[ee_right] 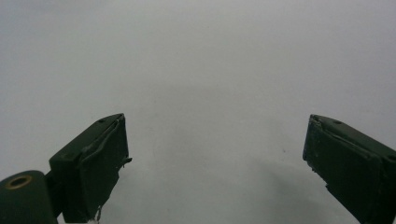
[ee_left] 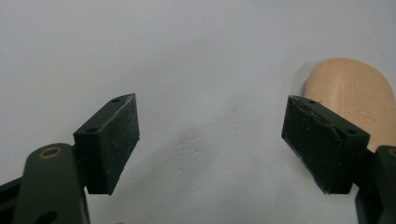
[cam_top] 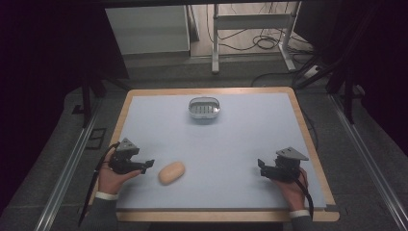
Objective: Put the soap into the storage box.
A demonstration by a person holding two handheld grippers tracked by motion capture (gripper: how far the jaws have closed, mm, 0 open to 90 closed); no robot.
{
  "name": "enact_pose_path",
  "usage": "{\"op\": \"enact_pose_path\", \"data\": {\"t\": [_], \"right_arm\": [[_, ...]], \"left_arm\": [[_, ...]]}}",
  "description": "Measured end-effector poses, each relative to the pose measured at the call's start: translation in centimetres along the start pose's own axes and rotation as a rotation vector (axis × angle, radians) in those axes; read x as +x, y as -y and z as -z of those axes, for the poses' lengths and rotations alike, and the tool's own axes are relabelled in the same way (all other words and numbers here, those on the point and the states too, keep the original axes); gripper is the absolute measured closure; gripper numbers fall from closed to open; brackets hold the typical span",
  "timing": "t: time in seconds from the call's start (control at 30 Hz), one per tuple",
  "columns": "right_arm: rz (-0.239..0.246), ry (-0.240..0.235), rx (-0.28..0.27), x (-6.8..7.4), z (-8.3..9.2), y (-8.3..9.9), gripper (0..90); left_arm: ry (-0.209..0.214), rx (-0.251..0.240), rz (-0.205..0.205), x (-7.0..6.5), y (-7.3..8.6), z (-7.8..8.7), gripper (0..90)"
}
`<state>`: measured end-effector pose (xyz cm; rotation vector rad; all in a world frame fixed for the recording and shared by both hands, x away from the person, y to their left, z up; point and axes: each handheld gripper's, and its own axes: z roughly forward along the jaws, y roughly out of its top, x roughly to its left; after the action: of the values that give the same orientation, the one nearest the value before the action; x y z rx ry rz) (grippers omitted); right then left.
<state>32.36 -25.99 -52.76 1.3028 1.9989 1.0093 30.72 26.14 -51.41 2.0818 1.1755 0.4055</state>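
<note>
High view. The bench, topped with a pale blue mat inside a wooden rim, is carrying two things: a tan, oval bar of soap lying near the front left, and a small metal soap dish with a slotted floor standing well apart from it, toward the far middle. The left hand-held gripper is sitting just beside the soap, its tips pointing at the near end of the bar without touching it. The right hand-held gripper is resting near the front right, well apart from both the soap and the dish, and is carrying nothing. A hand and sleeve are coming in behind each gripper from the bottom edge.

Left gripper view. The left hand-held gripper is standing released, its two black jaws spread wide over bare mat. The soap is showing beyond the jaw at the right of this view, outside the gap, so the bar is not yet lined up between the pads.

Right gripper view. The right hand-held gripper is likewise standing released, jaws wide, with plain mat between them.

Progress. Judging from the layout, the work is at its opening: the soap is lying free on the bench and the dish is standing empty. Centring the left jaws on the bar, closing, lifting, and carrying it to the dish all appear to be left.
</note>
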Motion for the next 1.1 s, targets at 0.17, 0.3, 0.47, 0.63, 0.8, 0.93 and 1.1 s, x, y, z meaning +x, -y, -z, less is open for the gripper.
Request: {"op": "enact_pose_path", "data": {"t": [0.17, 0.3, 0.47, 0.63, 0.8, 0.93, 1.1], "right_arm": [[0.008, -0.009, 0.0, -0.1, 0.0, 0.1, 6.7], [0.037, 0.004, 0.002, 0.3, 0.0, 0.1, 6.9], [0.029, 0.0, 0.003, 0.1, 0.0, 0.1, 6.9], [0.029, 0.006, -0.011, 0.2, 0.1, 0.2, 6.9], [0.044, 0.024, -0.015, 0.4, 0.2, 0.2, 6.9], [0.052, 0.031, -0.013, 0.5, 0.1, 0.2, 6.9], [0.052, 0.03, -0.014, 0.5, 0.2, 0.2, 7.0]], "left_arm": [[-0.003, 0.011, 0.006, 0.0, 0.0, 0.2, 21.6], [0.0, 0.018, 0.011, -0.1, 0.0, 0.3, 21.8], [-0.001, 0.016, 0.018, -0.3, 0.1, 0.6, 22.0], [0.011, 0.01, 0.021, -0.4, -0.3, 0.9, 21.8], [0.022, 0.021, 0.017, -0.5, -0.7, 1.2, 21.9], [0.023, 0.03, 0.001, -0.8, -1.4, 1.5, 22.0], [0.027, 0.039, -0.024, -1.3, -2.3, 1.8, 21.9]]}}
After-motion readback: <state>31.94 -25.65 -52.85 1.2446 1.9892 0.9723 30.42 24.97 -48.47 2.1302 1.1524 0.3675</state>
